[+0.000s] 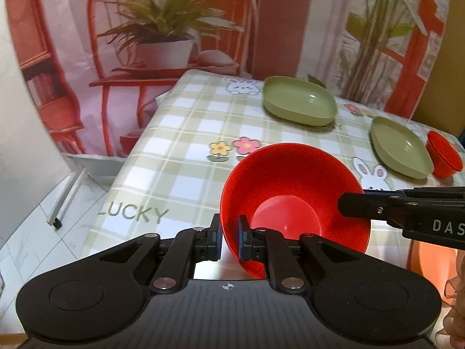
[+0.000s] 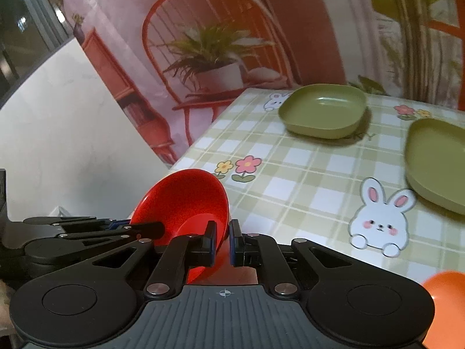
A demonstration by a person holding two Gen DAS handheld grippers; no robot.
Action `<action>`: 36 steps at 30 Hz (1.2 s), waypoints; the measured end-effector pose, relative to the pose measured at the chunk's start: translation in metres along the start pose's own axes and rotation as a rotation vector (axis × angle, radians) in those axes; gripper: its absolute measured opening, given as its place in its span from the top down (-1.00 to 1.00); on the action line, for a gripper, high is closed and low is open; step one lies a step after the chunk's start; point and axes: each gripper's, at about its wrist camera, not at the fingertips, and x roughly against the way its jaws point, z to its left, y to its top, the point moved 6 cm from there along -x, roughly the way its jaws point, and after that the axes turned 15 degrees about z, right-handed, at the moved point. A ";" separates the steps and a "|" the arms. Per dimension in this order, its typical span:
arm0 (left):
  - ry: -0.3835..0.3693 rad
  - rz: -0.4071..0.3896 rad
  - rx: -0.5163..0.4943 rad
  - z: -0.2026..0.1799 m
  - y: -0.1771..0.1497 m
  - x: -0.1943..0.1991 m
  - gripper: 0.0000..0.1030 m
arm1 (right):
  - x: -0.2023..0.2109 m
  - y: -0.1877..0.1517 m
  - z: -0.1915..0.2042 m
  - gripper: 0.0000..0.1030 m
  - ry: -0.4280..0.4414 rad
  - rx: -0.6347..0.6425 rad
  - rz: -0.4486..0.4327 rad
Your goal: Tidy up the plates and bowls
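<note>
Red bowl [image 1: 293,203] tilted, rim pinched by both our claws: left claw [image 1: 230,240] on its near edge, right claw [image 2: 222,242] opposite. Green plates [image 1: 299,100] beyond, on table [image 1: 180,133].

You get bright, even indoor light with small glints on the green plates [image 1: 299,100], soft shadows beneath them, motion blur smearing the backdrop [image 2: 203,43] toward the top, and fisheye bending with dark corners.

orange object [image 2: 444,305] and nearer green plate [image 2: 436,163] cut off at right edge
</note>
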 end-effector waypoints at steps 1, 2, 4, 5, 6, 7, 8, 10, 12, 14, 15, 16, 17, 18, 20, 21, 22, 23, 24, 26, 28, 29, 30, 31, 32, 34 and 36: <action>-0.002 0.002 -0.005 -0.004 0.001 0.001 0.77 | 0.004 -0.002 -0.002 0.84 0.002 -0.007 -0.006; -0.005 0.003 -0.010 -0.008 0.001 0.001 0.77 | 0.008 -0.002 -0.006 0.84 0.003 -0.016 -0.012; -0.003 0.003 -0.024 -0.018 0.003 0.002 0.77 | 0.015 -0.004 -0.012 0.84 0.000 -0.034 -0.020; 0.000 0.002 -0.032 -0.023 0.004 0.003 0.77 | 0.019 -0.005 -0.015 0.84 -0.002 -0.041 -0.026; 0.001 -0.001 -0.039 -0.028 0.005 0.004 0.76 | 0.024 -0.006 -0.018 0.84 -0.003 -0.047 -0.035; 0.001 -0.003 -0.043 -0.033 0.006 0.005 0.76 | 0.028 -0.007 -0.022 0.84 -0.003 -0.054 -0.045; -0.001 -0.007 -0.047 -0.037 0.008 0.006 0.76 | 0.033 -0.008 -0.026 0.84 -0.001 -0.063 -0.057; -0.007 -0.012 -0.052 -0.046 0.011 0.008 0.75 | 0.043 -0.009 -0.033 0.84 0.004 -0.080 -0.081; -0.012 -0.016 -0.062 -0.055 0.014 0.009 0.75 | 0.051 -0.010 -0.040 0.84 0.003 -0.092 -0.102; -0.012 -0.019 -0.084 -0.066 0.015 0.012 0.75 | 0.060 -0.012 -0.049 0.84 0.007 -0.110 -0.120; -0.011 -0.021 -0.096 -0.071 0.016 0.013 0.75 | 0.063 -0.012 -0.052 0.84 0.009 -0.118 -0.128; -0.011 -0.022 -0.107 -0.077 0.017 0.014 0.74 | 0.067 -0.013 -0.057 0.84 0.012 -0.128 -0.136; -0.014 -0.022 -0.115 -0.082 0.017 0.014 0.74 | 0.071 -0.014 -0.062 0.84 0.015 -0.139 -0.146; -0.017 -0.021 -0.124 -0.088 0.019 0.015 0.74 | 0.075 -0.014 -0.067 0.84 0.018 -0.148 -0.154; -0.020 -0.022 -0.136 -0.098 0.021 0.015 0.73 | 0.082 -0.016 -0.077 0.84 0.022 -0.172 -0.172; -0.022 -0.024 -0.139 -0.103 0.022 0.014 0.73 | 0.086 -0.017 -0.082 0.84 0.024 -0.183 -0.181; -0.024 -0.026 -0.139 -0.108 0.024 0.014 0.73 | 0.090 -0.017 -0.087 0.83 0.024 -0.192 -0.191; -0.028 -0.027 -0.137 -0.113 0.026 0.013 0.73 | 0.094 -0.018 -0.093 0.83 0.022 -0.204 -0.202; -0.034 -0.027 -0.137 -0.120 0.028 0.012 0.73 | 0.098 -0.019 -0.098 0.83 0.022 -0.213 -0.211; -0.039 -0.029 -0.146 -0.131 0.031 0.011 0.73 | 0.107 -0.023 -0.112 0.83 0.023 -0.238 -0.229; -0.046 -0.030 -0.166 -0.145 0.033 0.009 0.73 | 0.115 -0.025 -0.124 0.83 0.022 -0.265 -0.249; -0.049 -0.030 -0.180 -0.152 0.034 0.008 0.73 | 0.120 -0.027 -0.131 0.83 0.022 -0.280 -0.260; -0.050 -0.030 -0.196 -0.160 0.036 0.007 0.73 | 0.123 -0.028 -0.137 0.83 0.023 -0.293 -0.271; -0.051 -0.031 -0.209 -0.166 0.037 0.006 0.73 | 0.126 -0.029 -0.143 0.83 0.023 -0.304 -0.279; -0.052 -0.031 -0.219 -0.171 0.038 0.005 0.73 | 0.130 -0.030 -0.150 0.83 0.023 -0.317 -0.290; -0.056 -0.031 -0.238 -0.183 0.040 0.004 0.73 | 0.137 -0.032 -0.163 0.83 0.024 -0.344 -0.313; -0.061 -0.034 -0.258 -0.194 0.042 0.003 0.73 | 0.143 -0.033 -0.174 0.83 0.023 -0.367 -0.334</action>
